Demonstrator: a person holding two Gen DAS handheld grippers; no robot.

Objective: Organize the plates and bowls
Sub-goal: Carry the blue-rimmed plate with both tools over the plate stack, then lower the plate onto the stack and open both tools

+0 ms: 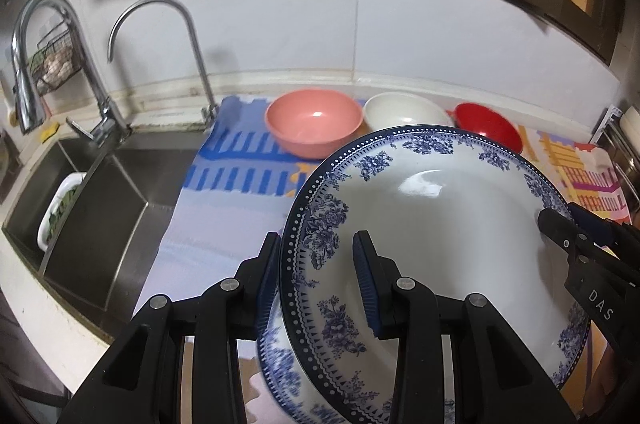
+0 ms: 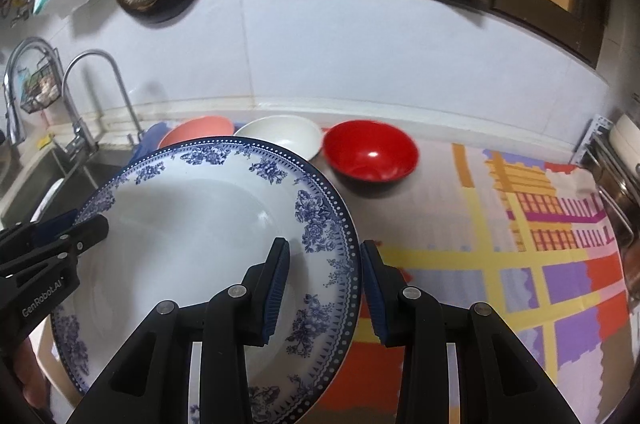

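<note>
The left tongs [image 1: 316, 276] and right tongs [image 2: 324, 282] each clench opposite rims of one white plate [image 1: 440, 224] with blue flowers and a dotted border, lifted tilted above the patterned mat [image 2: 540, 264] on the desk. A second blue-patterned dish shows beneath it. Further back stand three empty bowls: pink bowl [image 1: 314, 122], white bowl [image 1: 404, 110], red bowl [image 2: 370, 152]. The sink [image 1: 92, 208] holds a white dish of greens [image 1: 60, 208]

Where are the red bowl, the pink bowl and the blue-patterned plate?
red bowl [image 2: 370, 154], right wrist view, inner wall.
pink bowl [image 1: 314, 118], left wrist view, inside bottom.
plate [image 1: 440, 208], left wrist view, white centre.
</note>
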